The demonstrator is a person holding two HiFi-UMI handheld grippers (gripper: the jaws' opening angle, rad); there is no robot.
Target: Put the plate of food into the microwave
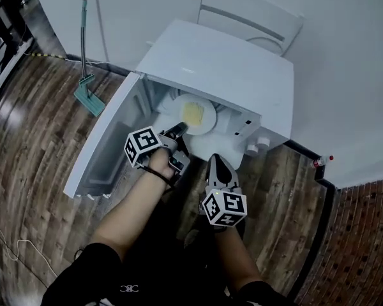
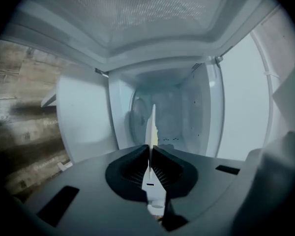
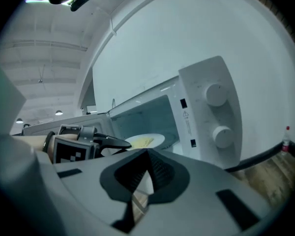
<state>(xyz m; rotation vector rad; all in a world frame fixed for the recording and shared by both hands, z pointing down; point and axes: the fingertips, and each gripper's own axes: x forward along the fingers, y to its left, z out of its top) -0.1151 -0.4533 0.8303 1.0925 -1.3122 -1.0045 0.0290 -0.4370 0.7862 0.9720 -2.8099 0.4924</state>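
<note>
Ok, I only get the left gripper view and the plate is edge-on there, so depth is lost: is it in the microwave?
Observer: Head view shows the plate partway through the microwave opening, the left gripper shut on its near rim.
Operator: Anything on it?
Observer: Yellow food in its middle.
Operator: And my other hand?
Observer: The right gripper hangs outside, in front of the microwave, shut and empty.

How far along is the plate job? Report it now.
Done: microwave door open. In hand: left tongs grip the plate of food by its rim, at the cavity mouth. Left: set it down inside, let go, pull out. Right tongs shut, empty.
</note>
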